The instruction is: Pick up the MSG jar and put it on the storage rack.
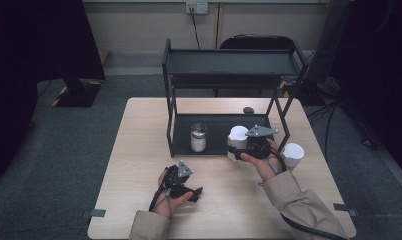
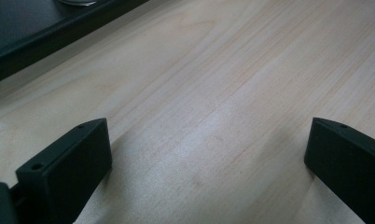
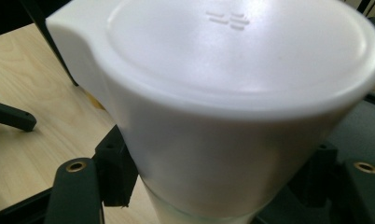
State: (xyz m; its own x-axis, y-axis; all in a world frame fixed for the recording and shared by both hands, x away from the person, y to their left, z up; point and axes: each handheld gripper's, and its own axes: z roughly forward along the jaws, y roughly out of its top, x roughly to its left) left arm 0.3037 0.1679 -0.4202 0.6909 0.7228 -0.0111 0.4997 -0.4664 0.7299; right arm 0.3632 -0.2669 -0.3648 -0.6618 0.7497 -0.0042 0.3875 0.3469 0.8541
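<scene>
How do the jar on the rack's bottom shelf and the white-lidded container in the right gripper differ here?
The glass jar stands free on the rack's lower shelf, untouched; the white-lidded container is clamped between the right gripper's jaws at the shelf's front edge. The jar's lid looks clear or silvery, while the container's is opaque white and broader. The jar's white contents show through its wall; the container's contents cannot be made out. Both stand upright with lids on.
</scene>
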